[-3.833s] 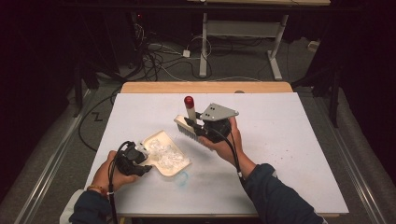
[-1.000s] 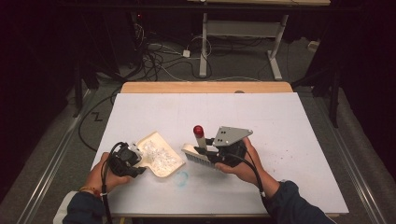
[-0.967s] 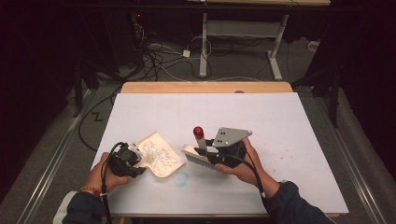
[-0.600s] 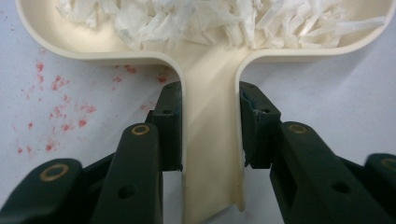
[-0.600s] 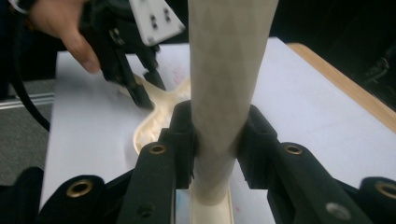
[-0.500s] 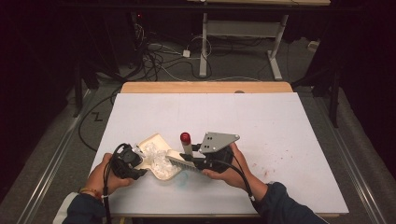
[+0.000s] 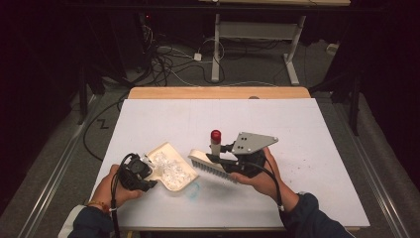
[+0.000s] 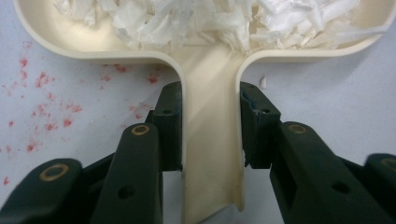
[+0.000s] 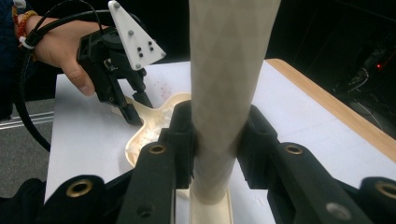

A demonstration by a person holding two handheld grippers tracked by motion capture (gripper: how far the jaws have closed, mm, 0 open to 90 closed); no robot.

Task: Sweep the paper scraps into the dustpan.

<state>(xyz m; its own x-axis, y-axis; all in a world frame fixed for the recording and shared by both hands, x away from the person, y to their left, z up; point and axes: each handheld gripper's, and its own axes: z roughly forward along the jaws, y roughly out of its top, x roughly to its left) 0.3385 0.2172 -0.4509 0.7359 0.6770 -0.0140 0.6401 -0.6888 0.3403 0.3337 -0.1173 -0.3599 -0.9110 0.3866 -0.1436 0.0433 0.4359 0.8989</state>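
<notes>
A cream dustpan point(image 7: 171, 166) is set on the white table point(image 7: 307, 129), near its front left part, and white paper shreds point(image 8: 224, 18) are heaped inside it. The dustpan's handle point(image 8: 212, 140) is clamped between the jaws of the left gripper point(image 8: 210, 121). Just right of the dustpan, a brush point(image 7: 213, 166) is held by its cream handle point(image 9: 229, 93), which is squeezed by the right gripper point(image 9: 217, 140). The bristles are turned down toward the table. Red specks point(image 8: 46, 116) are seen on the table beside the dustpan's handle.
</notes>
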